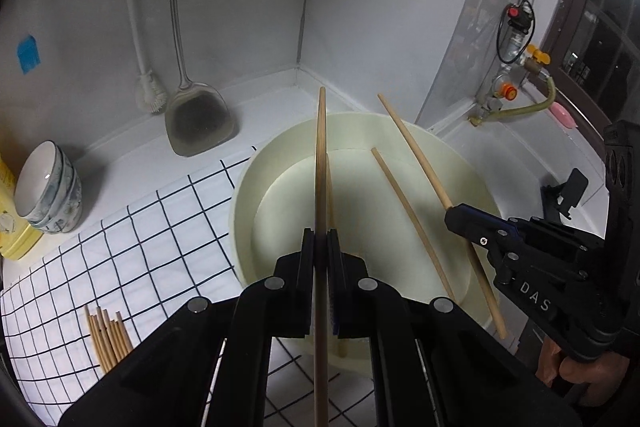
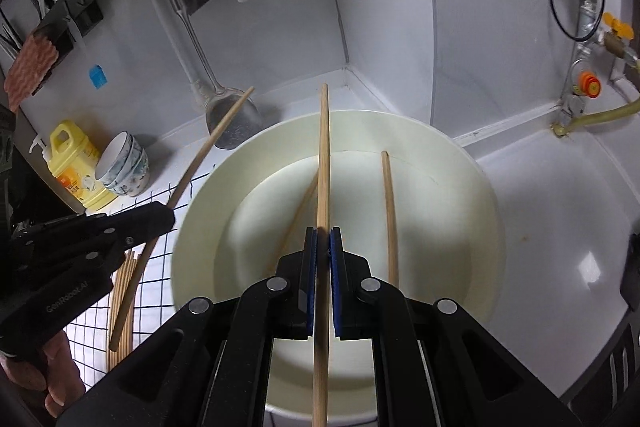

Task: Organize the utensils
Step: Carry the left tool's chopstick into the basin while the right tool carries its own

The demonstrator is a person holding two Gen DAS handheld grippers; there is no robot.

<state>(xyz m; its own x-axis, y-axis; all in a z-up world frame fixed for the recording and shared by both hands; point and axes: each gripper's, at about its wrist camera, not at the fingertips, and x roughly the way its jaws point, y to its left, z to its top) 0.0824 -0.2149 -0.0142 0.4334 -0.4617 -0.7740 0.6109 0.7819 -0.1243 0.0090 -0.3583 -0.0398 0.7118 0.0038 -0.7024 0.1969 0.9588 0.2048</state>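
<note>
My left gripper (image 1: 321, 239) is shut on a wooden chopstick (image 1: 320, 163) and holds it above a cream basin (image 1: 248, 187). My right gripper (image 2: 323, 237) is shut on another chopstick (image 2: 323, 155) over the same basin (image 2: 192, 211). The right gripper also shows in the left wrist view (image 1: 454, 217), the left one in the right wrist view (image 2: 168, 217). Loose chopsticks lie in the basin (image 1: 404, 211) (image 2: 390, 211). A bundle of chopsticks (image 1: 108, 339) lies on the checked cloth (image 1: 168, 223), also seen in the right wrist view (image 2: 122, 291).
Stacked bowls (image 1: 48, 187) and a yellow bottle (image 2: 74, 163) stand at the left. A metal spatula (image 1: 198, 119) and a white brush (image 1: 150, 93) hang on the wall. Gas pipe and valves (image 1: 516, 39) are at the right corner.
</note>
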